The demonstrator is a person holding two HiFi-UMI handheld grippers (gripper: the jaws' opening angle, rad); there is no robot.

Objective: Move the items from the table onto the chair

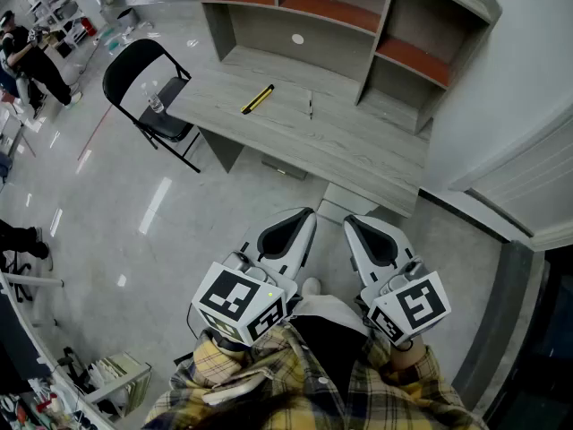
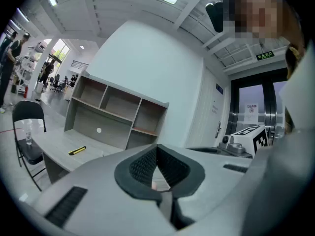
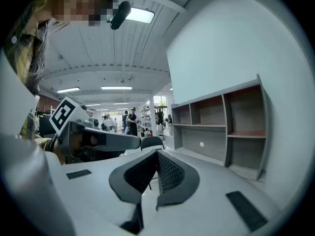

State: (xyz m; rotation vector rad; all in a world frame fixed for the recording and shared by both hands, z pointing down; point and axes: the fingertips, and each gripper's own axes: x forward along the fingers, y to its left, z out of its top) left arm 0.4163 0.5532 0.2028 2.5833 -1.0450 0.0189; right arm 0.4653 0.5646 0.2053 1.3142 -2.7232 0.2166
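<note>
Listing contents, head view, near to far.

Item 1: left claw [image 1: 297, 226], held near, low over the grey floor [image 1: 206, 231], well short of the surface [image 1: 358, 146]. Its jaws are pressed together with nothing between them.

Item 2: right claw [image 1: 361, 233], just beside the left one and level with it. Its jaws meet at the tips, and it carries nothing.

Item 3: yellow utility knife [image 1: 258, 98], lying flat on the left part of the surface, at a slant.

Item 4: pen [image 1: 310, 106], dark and slim, on the surface to the right of the knife and apart from it.

Item 5: black folding chair [image 1: 134, 65], far left, just beside the left end of the surface.

Item 6: clear bottle [image 1: 155, 102], upright on the chair seat.

Item 7: shelf unit [image 1: 358, 25], open compartments with reddish boards, standing along the far edge of the surface.

Item 8: plaid sleeves [image 1: 394, 392], at the near edge behind both claws.
</note>
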